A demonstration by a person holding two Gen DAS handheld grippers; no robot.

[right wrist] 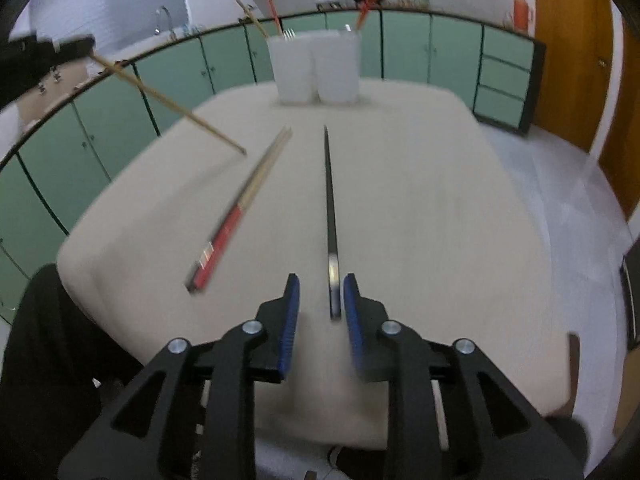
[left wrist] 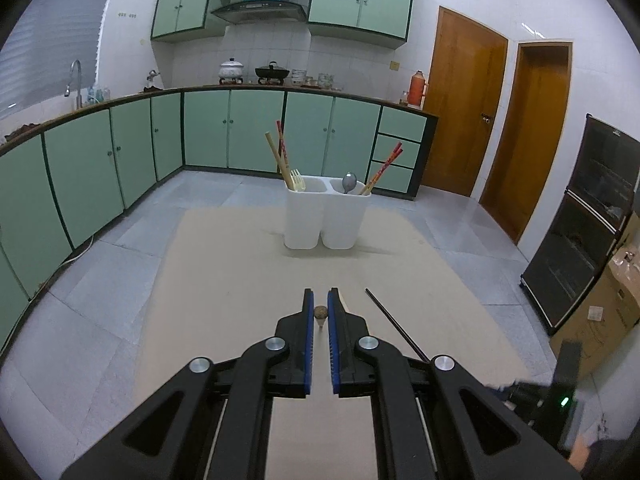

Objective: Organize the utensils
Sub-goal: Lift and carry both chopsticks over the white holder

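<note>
My left gripper (left wrist: 320, 294) is shut on a thin wooden chopstick (left wrist: 320, 313), seen end-on between the blue pads. In the right wrist view that chopstick (right wrist: 168, 104) slants down from the left gripper (right wrist: 90, 46) over the table's left side, clear of the cloth. My right gripper (right wrist: 322, 280) is open. A black chopstick (right wrist: 329, 200) lies on the cloth, its near end between the pads and close to the right one. A red-ended pair of chopsticks (right wrist: 240, 208) lies to its left. The white two-compartment holder (left wrist: 320, 216) (right wrist: 316, 68) stands at the far end with chopsticks, a fork and a spoon.
A beige cloth (left wrist: 224, 280) covers the table. Green cabinets (left wrist: 80, 176) line the left and back walls. A black appliance (left wrist: 580, 248) and cardboard boxes (left wrist: 608, 308) stand at the right. A dark sleeve (right wrist: 40, 340) is at the table's near left corner.
</note>
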